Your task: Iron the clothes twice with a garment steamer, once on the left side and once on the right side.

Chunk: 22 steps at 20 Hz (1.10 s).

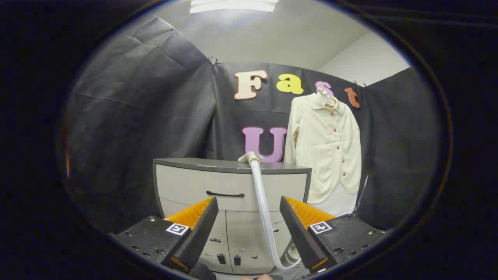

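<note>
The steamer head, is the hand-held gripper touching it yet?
Apart. In the gripper view the hand-held gripper is open and held back; the steamer head rests on the cabinet well beyond its fingers.

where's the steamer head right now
In the gripper view the steamer head rests on top of the cabinet, left of the hanging shirt, its hose running down between the open claw's fingers, well beyond them.
</note>
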Tool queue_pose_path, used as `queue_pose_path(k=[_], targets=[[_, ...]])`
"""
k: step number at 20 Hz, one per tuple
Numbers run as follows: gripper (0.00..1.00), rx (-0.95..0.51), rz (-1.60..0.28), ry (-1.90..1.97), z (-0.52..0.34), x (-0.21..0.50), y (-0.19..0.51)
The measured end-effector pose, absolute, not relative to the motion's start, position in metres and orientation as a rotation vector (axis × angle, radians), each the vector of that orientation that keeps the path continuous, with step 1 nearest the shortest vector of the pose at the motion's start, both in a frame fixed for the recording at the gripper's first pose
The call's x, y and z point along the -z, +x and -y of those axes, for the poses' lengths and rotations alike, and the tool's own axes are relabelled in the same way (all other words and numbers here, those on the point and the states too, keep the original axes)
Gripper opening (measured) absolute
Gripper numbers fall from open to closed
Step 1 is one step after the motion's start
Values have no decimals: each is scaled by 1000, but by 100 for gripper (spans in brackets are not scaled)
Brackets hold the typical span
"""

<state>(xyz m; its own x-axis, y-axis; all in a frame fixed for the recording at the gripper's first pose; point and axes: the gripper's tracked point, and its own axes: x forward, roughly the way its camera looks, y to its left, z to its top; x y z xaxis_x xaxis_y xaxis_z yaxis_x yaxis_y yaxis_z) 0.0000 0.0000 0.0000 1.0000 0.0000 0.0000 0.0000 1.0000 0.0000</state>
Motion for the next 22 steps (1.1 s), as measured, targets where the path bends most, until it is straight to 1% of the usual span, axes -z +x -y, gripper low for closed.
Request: queue_pose_path(k=[15, 22], targets=[[97, -11, -37, -11, 3, 11, 2], [97, -27, -48, -18, 2, 8, 21]])
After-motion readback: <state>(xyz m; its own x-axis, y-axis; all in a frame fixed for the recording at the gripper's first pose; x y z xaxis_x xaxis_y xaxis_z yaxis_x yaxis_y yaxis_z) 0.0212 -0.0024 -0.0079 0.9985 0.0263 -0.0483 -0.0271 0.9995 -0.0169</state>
